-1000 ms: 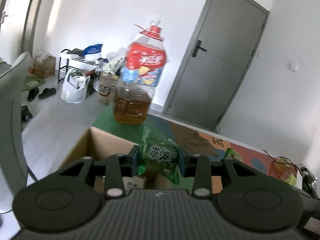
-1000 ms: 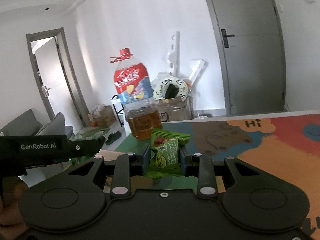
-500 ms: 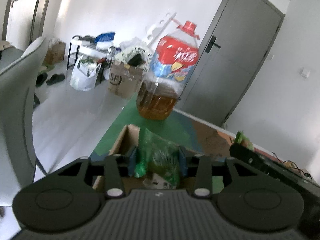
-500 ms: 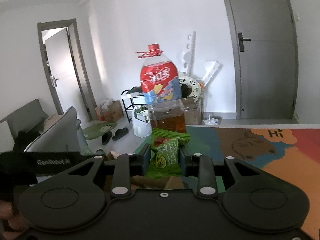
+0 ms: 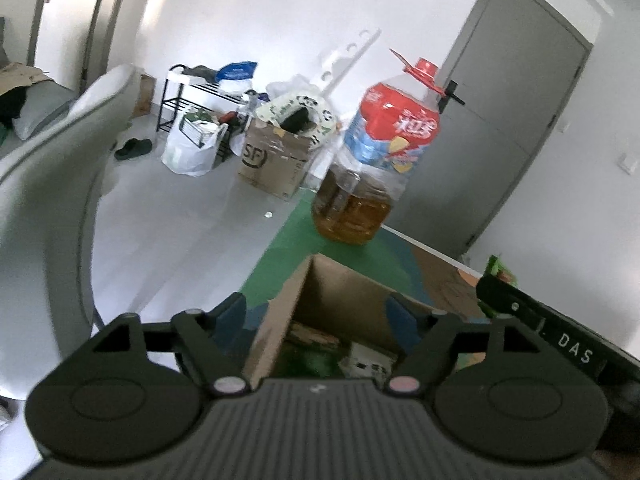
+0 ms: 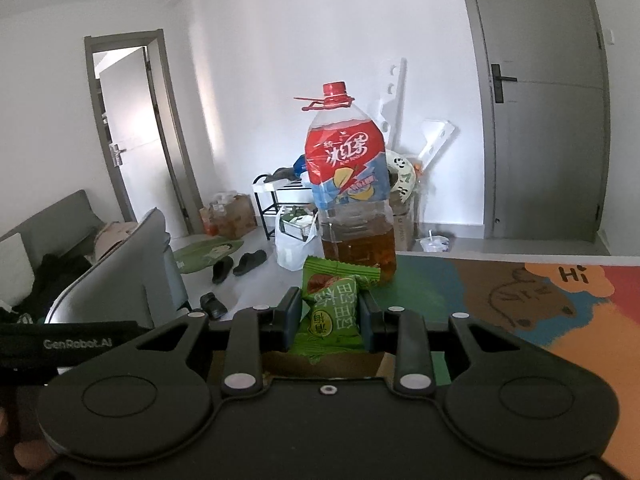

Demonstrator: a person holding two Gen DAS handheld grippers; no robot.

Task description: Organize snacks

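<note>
My left tool [image 5: 316, 312] gapes wide and empty over the cardboard box [image 5: 340, 304]; my right tool [image 6: 330, 318] pinches the green snack packet [image 6: 332, 304] just above it; released off-centre, I reckon it catches the rim and slides onto the desk [image 6: 520, 308].

We're in a lived-in home: slippers [image 6: 239, 263] on the floor, a shoe rack [image 5: 200, 92] by the wall, a sofa [image 6: 48, 232], grey interior doors [image 6: 544, 120], a cartoon play mat [image 6: 540, 292] covering the surface.
</note>
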